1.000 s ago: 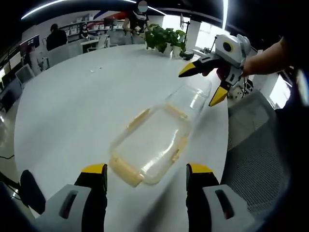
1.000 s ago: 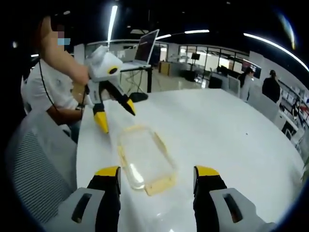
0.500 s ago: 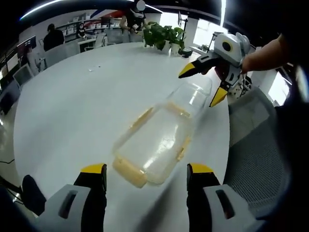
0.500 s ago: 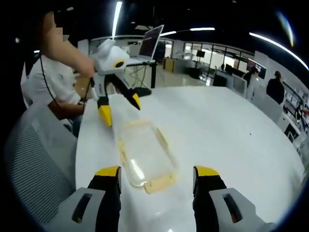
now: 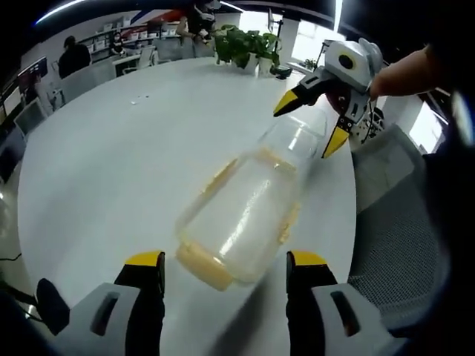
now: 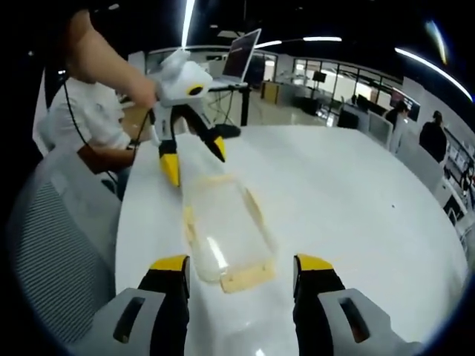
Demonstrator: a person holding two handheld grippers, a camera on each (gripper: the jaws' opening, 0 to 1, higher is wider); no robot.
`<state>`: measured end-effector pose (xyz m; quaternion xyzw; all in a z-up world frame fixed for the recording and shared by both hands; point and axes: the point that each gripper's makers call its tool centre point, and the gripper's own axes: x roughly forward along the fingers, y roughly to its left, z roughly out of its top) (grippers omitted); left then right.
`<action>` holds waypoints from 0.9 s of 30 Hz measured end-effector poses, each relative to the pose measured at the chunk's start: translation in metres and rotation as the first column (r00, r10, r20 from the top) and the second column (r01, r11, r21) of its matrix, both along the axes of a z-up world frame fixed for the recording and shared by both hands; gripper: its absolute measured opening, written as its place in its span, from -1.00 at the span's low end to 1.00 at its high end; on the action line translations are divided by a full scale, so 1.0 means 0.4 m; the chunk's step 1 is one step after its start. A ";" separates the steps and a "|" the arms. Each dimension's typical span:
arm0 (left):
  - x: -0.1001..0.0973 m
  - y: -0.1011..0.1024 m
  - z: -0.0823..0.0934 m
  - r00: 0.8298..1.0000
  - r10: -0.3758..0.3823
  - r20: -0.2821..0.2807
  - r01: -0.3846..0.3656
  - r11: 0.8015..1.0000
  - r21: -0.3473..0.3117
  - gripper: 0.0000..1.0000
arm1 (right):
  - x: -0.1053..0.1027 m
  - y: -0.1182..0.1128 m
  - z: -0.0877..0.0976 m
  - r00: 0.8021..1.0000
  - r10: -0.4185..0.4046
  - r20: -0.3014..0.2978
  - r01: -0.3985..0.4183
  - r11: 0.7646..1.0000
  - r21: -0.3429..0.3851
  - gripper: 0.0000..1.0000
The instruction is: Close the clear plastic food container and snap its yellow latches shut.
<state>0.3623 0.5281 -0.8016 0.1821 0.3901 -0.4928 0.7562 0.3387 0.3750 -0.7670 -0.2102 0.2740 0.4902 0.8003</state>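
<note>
A clear plastic food container [image 5: 245, 211] with yellow latches lies on the white round table [image 5: 104, 156]. One yellow end latch [image 5: 202, 267] sits just ahead of my left gripper [image 5: 225, 278], which is open. My right gripper [image 5: 312, 122] stands open over the far end, one jaw on each side. In the right gripper view the container [image 6: 226, 237] lies lengthwise, its yellow end latch [image 6: 247, 278] between the open jaws of my right gripper [image 6: 241, 271]. My left gripper [image 6: 195, 163] straddles the far end. Whether the lid is fully seated, I cannot tell.
A grey mesh chair [image 5: 393, 230] stands off the table's edge. Potted plants [image 5: 245, 48] are at the far side. A seated person in a white shirt [image 6: 85, 126], a laptop on a stand [image 6: 245, 52] and another mesh chair [image 6: 52, 259] are nearby.
Both grippers have drawn closer to the container's two ends, so it looks larger in both views. All jaws stay open. The container has stayed on the table.
</note>
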 end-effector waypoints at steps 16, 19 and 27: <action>0.010 0.014 -0.018 0.996 -0.083 0.017 0.082 0.994 0.075 0.35 | -0.006 -0.004 -0.040 0.995 0.051 -0.081 -0.056 0.996 -0.069 0.08; 0.011 0.016 -0.023 0.997 -0.079 0.011 0.078 0.994 0.079 0.35 | 0.003 0.003 -0.040 0.995 0.053 -0.081 -0.059 0.996 -0.070 0.07; 0.006 0.012 -0.028 0.994 -0.112 0.007 0.111 0.989 0.096 0.36 | 0.008 0.008 -0.048 0.993 0.074 -0.094 -0.083 0.992 -0.094 0.06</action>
